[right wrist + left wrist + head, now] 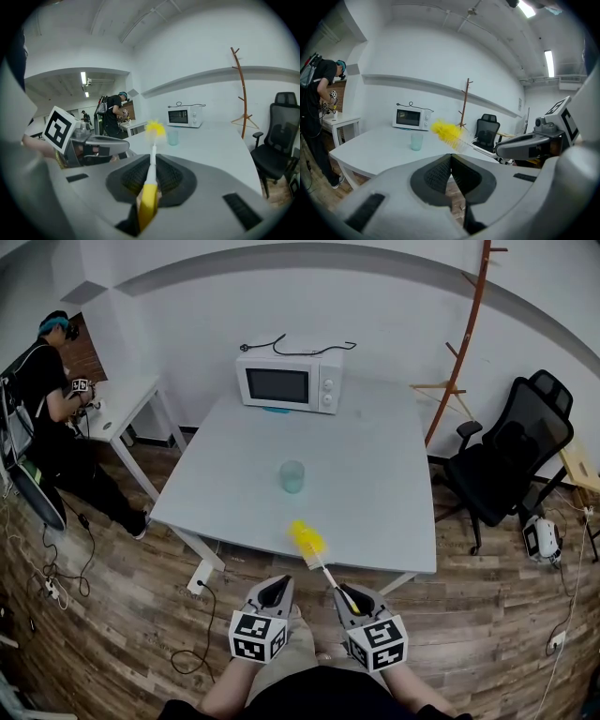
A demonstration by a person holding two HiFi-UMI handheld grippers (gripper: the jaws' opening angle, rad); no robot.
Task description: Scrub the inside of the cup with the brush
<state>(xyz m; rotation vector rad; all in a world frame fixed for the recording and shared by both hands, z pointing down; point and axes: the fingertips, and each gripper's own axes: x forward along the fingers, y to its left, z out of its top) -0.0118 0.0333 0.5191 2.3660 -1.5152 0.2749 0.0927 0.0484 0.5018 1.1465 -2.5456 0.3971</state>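
Note:
A pale green translucent cup [292, 476] stands upright near the middle of the white table [375, 512]; it also shows in the left gripper view [416, 141] and the right gripper view [173, 137]. My right gripper [344, 594] is shut on the yellow-handled brush [319, 556], whose yellow bristle head [155, 129] hangs over the table's near edge, short of the cup. My left gripper [275, 589] is shut with nothing in it, held beside the right one in front of the table.
A white microwave [289, 381] stands at the table's far edge. A black office chair [506, 460] and a wooden coat stand [464, 343] are to the right. A person [47, 399] works at a small white table [122, 409] on the left. Cables lie on the wooden floor.

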